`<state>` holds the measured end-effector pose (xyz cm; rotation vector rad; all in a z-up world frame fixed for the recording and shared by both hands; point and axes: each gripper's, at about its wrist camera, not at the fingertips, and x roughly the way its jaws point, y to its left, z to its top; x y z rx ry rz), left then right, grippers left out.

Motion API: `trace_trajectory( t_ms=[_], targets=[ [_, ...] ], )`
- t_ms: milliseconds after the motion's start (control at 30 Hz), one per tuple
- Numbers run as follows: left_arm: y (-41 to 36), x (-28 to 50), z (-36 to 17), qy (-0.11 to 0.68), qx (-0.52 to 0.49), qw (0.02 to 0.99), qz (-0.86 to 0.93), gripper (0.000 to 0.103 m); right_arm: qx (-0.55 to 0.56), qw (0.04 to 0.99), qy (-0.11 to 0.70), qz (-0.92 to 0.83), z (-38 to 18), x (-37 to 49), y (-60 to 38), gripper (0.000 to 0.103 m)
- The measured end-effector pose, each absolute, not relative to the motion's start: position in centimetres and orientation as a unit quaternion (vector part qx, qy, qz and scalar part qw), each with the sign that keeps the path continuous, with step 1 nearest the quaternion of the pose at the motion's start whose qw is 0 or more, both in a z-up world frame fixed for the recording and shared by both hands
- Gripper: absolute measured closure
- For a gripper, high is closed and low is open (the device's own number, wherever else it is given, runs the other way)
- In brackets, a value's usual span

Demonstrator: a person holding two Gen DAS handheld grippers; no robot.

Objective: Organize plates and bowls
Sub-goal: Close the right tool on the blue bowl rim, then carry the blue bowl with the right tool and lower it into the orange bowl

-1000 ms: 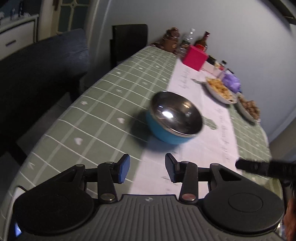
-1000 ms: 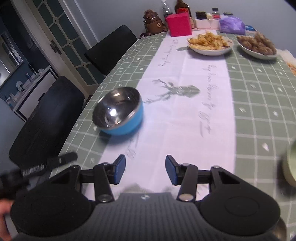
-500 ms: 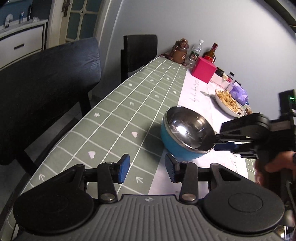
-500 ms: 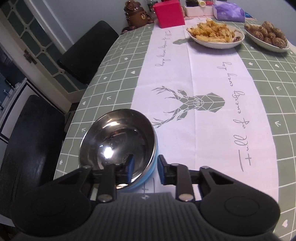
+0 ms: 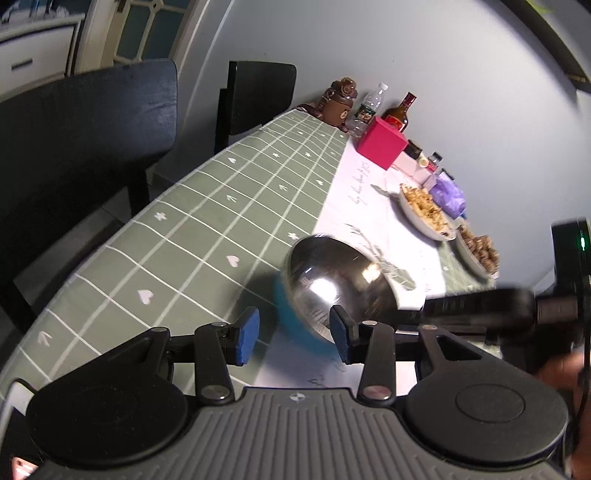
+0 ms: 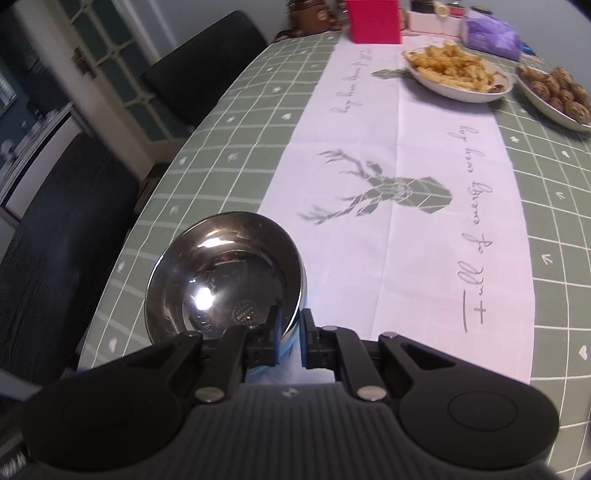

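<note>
The right gripper has just clenched on the rim of the blue-sided steel bowl, ready for lifting, while the left gripper hangs released.

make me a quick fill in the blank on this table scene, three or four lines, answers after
1. The right gripper has its jaws closed on the near rim of the ____ bowl, one jaw inside and one outside.
2. The left gripper holds ____ between its parted jaws.
3. The white runner down the green tablecloth bears a grey ____ motif.
4. The plate of fries sits in front of a ____ box.

Missing words: steel; nothing; deer; pink
</note>
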<state>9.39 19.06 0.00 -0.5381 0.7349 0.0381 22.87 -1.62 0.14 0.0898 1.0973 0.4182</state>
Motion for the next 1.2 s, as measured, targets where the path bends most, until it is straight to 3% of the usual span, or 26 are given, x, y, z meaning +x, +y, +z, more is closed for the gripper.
trace_trajectory(
  t_ms=[267, 467, 800, 900, 1000, 1200],
  targets=[
    [19.1, 10.0, -1.0, 0.363, -0.271, 0.892, 0.004, 0.055, 0.016, 0.815, 0.529, 0.236, 0.4, 21.2, -1.8, 0.095],
    [19.2, 10.8, -1.9, 0.369, -0.271, 0.889, 0.032, 0.055, 0.029, 0.828, 0.517, 0.216, 0.6, 21.6, -2.6, 0.074],
    [18.2, 11.6, -2.6, 0.394, -0.239, 0.886, 0.044, 0.083, 0.051, 0.823, 0.529, 0.2, -0.8, 21.5, -2.1, 0.075],
    [18.2, 11.7, -2.6, 0.398, -0.233, 0.886, 0.046, 0.089, 0.052, 0.824, 0.529, 0.197, -0.9, 21.4, -1.9, 0.085],
    [18.2, 11.7, -2.6, 0.4, -0.23, 0.886, 0.045, 0.089, 0.056, 0.822, 0.531, 0.198, -1.0, 21.3, -1.7, 0.095],
    [17.7, 11.7, -1.9, 0.404, -0.208, 0.89, 0.043, 0.089, 0.054, 0.822, 0.533, 0.193, -0.7, 20.9, -1.8, 0.095]
  ],
)
